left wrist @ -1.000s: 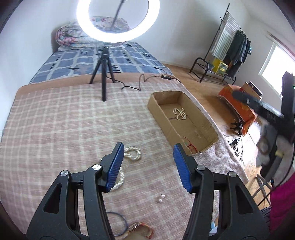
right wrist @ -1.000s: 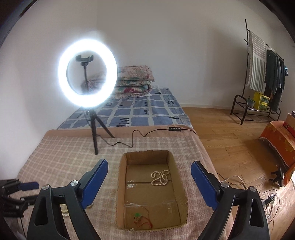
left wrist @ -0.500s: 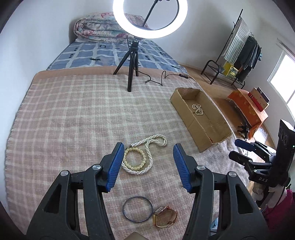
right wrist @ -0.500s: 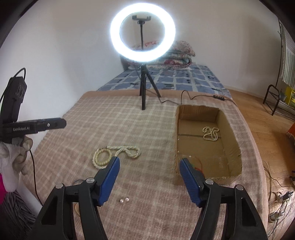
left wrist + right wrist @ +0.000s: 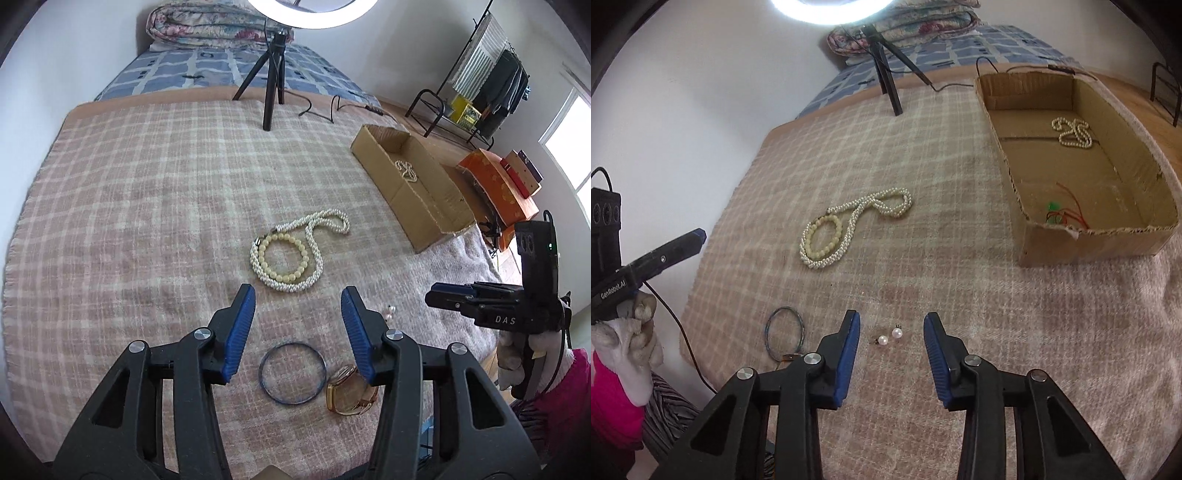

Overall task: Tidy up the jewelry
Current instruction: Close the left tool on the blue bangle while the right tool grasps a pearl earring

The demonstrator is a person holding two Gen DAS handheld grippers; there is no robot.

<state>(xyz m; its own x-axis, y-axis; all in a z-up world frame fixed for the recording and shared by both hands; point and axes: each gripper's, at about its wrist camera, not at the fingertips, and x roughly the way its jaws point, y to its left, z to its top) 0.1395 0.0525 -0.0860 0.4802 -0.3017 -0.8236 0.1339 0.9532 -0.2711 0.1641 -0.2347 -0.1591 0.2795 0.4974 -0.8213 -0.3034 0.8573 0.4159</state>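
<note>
Two pearl earrings (image 5: pixel 891 336) between parted, just-narrowing right gripper (image 5: pixel 891 334) jaws; amber watch (image 5: pixel 351 393) only under open left gripper (image 5: pixel 297 312).

The left wrist view looks steeply down along its blue fingers (image 5: pixel 242 328) at the checked blanket (image 5: pixel 147 206), from close above. The right wrist view does likewise over its own fingers (image 5: pixel 846 354), from further right, nearer the cardboard box (image 5: pixel 1082 243). Both face the ring light's tripod (image 5: pixel 271 92) and the far wall. Both take in the pearl necklace (image 5: pixel 291 284), blue bangle (image 5: pixel 293 374), box and tripod, and each shows the other tool at its edge.
</note>
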